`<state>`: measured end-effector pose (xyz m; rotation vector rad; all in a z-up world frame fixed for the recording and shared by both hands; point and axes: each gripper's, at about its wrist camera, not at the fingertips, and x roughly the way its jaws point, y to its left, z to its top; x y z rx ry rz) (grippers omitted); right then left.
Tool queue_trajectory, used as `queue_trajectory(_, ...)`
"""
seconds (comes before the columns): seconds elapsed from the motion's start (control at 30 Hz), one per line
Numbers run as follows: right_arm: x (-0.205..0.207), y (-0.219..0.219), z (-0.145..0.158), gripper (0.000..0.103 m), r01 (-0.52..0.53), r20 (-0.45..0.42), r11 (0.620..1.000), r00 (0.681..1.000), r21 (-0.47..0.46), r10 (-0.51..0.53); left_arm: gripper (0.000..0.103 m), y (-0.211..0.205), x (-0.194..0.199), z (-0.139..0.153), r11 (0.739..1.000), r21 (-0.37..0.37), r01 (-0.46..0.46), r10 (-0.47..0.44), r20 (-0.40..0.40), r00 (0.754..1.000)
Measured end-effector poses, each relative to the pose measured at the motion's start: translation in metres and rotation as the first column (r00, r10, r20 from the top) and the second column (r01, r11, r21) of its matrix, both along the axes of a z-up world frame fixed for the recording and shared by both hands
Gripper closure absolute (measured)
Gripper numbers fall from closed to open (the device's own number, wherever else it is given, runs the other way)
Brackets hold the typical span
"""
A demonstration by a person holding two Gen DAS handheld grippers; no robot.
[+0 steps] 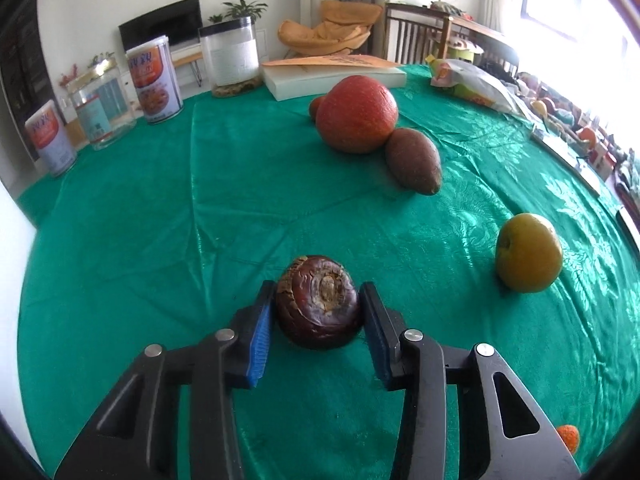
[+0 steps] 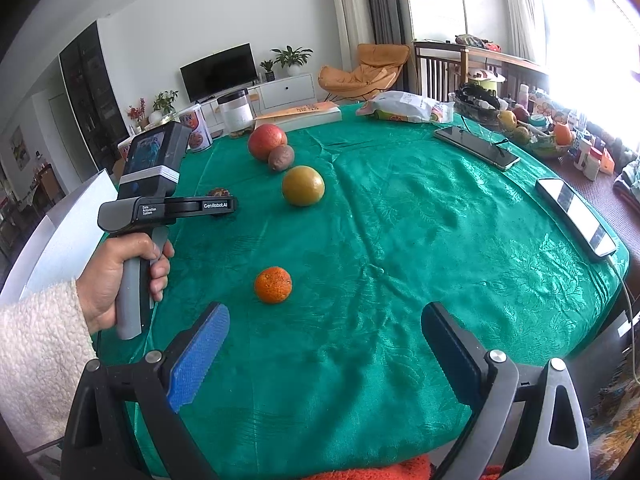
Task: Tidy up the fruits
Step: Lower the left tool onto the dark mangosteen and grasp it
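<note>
Item, left gripper [image 1: 318, 304]: black two-finger frame with blue ribbed pads, the pads pinching a dark maroon, rounded, flattish fruit with a dry brown crown [image 1: 318, 302] from both sides; the fruit sits low over the green patterned satin tablecloth [image 1: 160, 220], contact with the cloth not determinable. Item, right gripper [image 2: 324, 344]: same build, fingers spread wide, nothing between them, hovering above the near part of the cloth. Item, small orange mandarin with pitted skin [image 2: 273, 285]: resting on the cloth just ahead of the right gripper, nearer its left pad. Item, yellow-green round fruit with a stem dimple [image 1: 528, 253]: alone on the cloth, to the right of the held fruit in the left wrist view. Item, large red-orange round fruit [image 1: 357, 114]: further back on the cloth, touching a brown oval pointed fruit [image 1: 414, 160] at its right side; a small brown object partly hidden behind it at left, kind not determinable. Item, person's left hand [image 2: 120, 276], cream fleece sleeve: gripping the grey handle of the left device. Rear of table: two printed tins [image 1: 154, 80], clear glass jar [image 1: 102, 110], clear canister with black lid [image 1: 230, 54], flat white box [image 1: 332, 74], printed snack bag [image 1: 472, 80]. Right edge of table: two dark-screened phones [image 2: 476, 147].
</note>
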<state>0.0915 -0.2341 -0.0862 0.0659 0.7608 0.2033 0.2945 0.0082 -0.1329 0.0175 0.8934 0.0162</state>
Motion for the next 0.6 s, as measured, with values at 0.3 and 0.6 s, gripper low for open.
queue_trajectory(0.3,-0.001,-0.002,0.000,0.007,0.009,0.003,1.000,1.000,0.007,-0.009,0.061,0.024,-0.066,0.015,0.997,-0.082,-0.009,0.005,-0.052,0.999)
queue_trajectory(0.6,-0.002,0.000,-0.001,0.007,0.015,-0.004,1.000,1.000,-0.012,-0.015,0.060,0.059,-0.140,0.012,0.996,-0.062,-0.065,0.061,-0.063,0.996)
